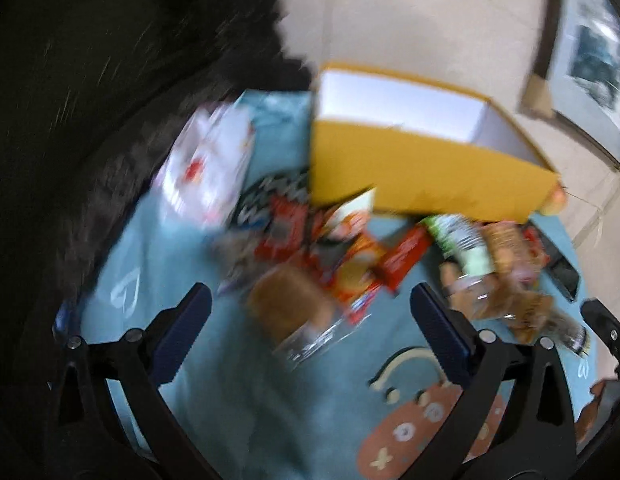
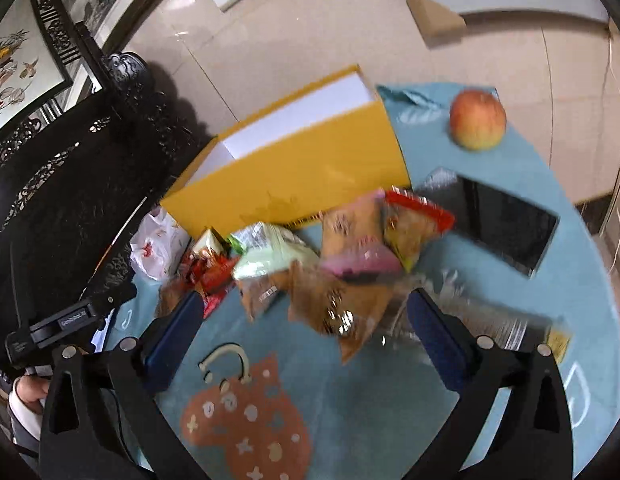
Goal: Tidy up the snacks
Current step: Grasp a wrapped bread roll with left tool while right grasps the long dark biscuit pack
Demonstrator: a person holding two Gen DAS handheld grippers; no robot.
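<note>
A heap of snack packets (image 1: 349,256) (image 2: 333,264) lies on a blue tablecloth in front of an open yellow box (image 1: 421,176) (image 2: 294,168) with a white inside. The left wrist view is blurred. My left gripper (image 1: 310,300) stands open just short of a brown snack in clear wrap (image 1: 290,308), with nothing between the fingers. My right gripper (image 2: 306,308) is open too, and a brown packet (image 2: 341,312) at the heap's near edge lies in the gap between its fingers, untouched by the pads. Red, green and pink packets lie further back.
An apple (image 2: 477,124) sits at the far right of the cloth. A dark tablet (image 2: 505,228) lies right of the heap, and a white plastic bag (image 2: 154,248) (image 1: 206,168) lies left of the box. Dark carved furniture (image 2: 70,184) stands at the left.
</note>
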